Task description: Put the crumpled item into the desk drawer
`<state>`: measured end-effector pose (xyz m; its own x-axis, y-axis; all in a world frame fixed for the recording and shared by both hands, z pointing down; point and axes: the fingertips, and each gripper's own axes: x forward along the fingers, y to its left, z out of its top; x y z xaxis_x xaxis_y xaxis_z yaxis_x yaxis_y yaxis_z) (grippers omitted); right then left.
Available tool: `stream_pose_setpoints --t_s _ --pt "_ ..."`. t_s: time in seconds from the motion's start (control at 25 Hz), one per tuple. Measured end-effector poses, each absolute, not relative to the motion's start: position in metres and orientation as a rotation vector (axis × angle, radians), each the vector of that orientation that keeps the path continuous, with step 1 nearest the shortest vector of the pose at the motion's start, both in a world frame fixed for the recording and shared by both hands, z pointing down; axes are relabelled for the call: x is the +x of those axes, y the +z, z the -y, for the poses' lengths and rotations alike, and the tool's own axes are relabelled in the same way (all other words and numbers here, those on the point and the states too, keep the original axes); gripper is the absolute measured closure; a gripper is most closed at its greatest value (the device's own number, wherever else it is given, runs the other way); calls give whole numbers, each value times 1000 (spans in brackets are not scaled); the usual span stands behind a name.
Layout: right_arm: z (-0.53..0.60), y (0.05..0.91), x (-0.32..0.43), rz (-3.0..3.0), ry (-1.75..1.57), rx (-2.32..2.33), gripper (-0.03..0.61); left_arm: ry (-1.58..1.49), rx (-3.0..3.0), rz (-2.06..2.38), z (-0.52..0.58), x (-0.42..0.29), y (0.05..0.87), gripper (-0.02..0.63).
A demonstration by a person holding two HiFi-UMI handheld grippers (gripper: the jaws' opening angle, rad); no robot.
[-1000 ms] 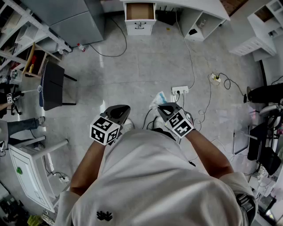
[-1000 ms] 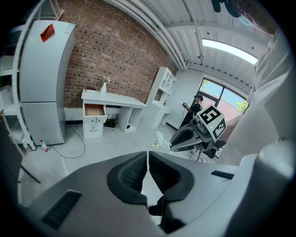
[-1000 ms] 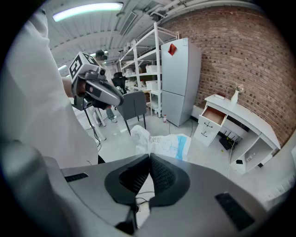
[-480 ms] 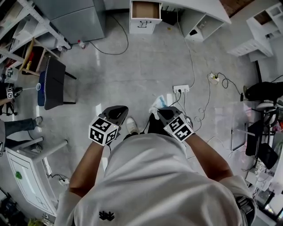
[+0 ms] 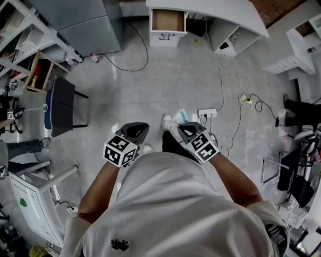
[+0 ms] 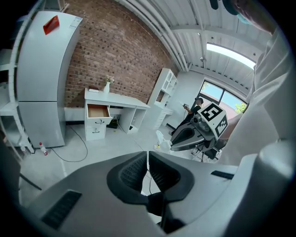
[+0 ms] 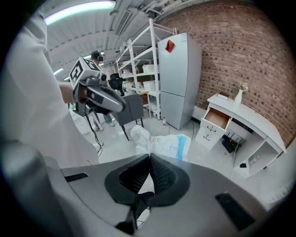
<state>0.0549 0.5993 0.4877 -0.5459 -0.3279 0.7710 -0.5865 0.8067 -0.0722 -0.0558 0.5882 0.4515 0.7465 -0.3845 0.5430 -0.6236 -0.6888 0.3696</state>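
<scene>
While the right gripper [image 5: 180, 128] pinches the crumpled item [image 5: 179, 116] in closed jaws, the open drawer [image 5: 168, 20] is well ahead under the table [image 5: 210, 7]. Carry with a firm pinch, step clear of the floor cables [image 5: 220, 85], release only over the drawer. Left gripper [image 5: 135, 129] is closed, empty.

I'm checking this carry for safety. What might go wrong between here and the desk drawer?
1. The right gripper pinches only an edge of the crumpled plastic wrapper. Most of it sticks out loose beyond the jaws, so it might slip free on the way.
2. A power strip and a cable lie on the floor between the person and the open drawer, and a foot may catch on them.
</scene>
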Motion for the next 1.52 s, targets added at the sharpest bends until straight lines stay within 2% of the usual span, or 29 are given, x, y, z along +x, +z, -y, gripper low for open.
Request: stream_pose_setpoints --t_s 0.48,0.76,0.96,1.52 --pt "-403 482 143 2287 400 682 549 662 2415 825 -410 40 427 581" --pt "-336 493 158 2285 438 689 549 680 2396 800 -346 61 432 581" --pt "-283 499 143 2259 444 707 549 650 2406 783 -291 46 434 582" --pt "-87 499 65 2110 458 864 549 615 2509 640 -87 -62 426 581"
